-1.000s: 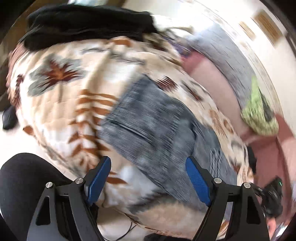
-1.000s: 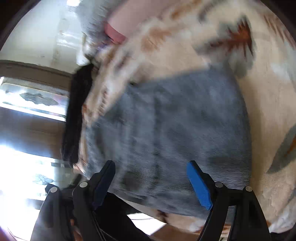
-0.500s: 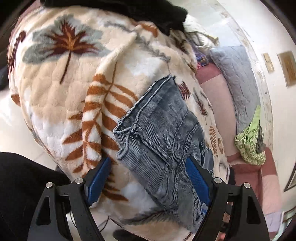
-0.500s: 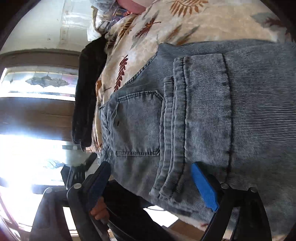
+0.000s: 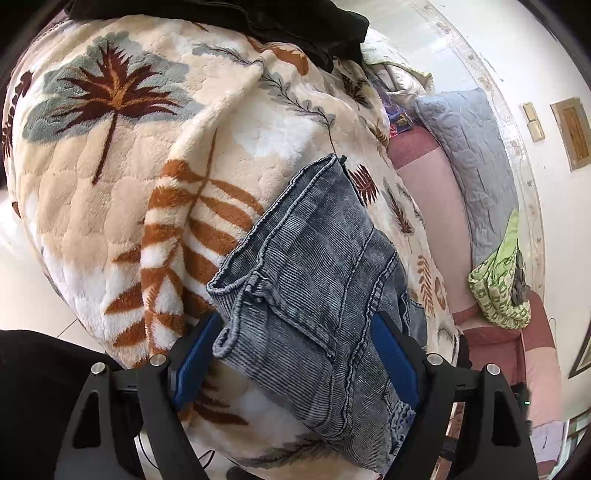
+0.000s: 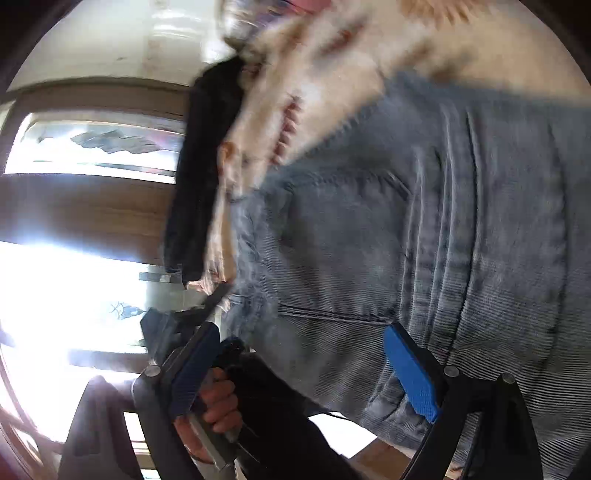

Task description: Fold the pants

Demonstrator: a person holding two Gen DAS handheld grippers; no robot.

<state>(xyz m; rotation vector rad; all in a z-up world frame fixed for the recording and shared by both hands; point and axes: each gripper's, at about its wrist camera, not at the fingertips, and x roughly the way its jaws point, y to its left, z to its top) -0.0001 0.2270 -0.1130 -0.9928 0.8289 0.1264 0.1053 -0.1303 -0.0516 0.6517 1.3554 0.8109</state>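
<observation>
Grey-blue corduroy-look jeans lie folded on a cream fleece blanket with brown leaf prints. My left gripper is open and straddles the jeans' near corner, one blue pad on each side, neither pressing the cloth. The right wrist view is blurred. In it the jeans fill the right half, back pocket and seams showing. My right gripper hangs open over their lower edge, jaws wide apart with nothing pinched. A hand behind its left finger grips the other tool's handle.
A black garment lies at the blanket's far edge, also seen as the black garment. A grey quilted pillow, pink sheet and green patterned cloth sit to the right. A black-clad leg is at lower left. A bright window glares.
The left gripper has dropped closer to the jeans' near corner and rolled, then held still. The right gripper slid sideways across the jeans and its jaws spread a little wider.
</observation>
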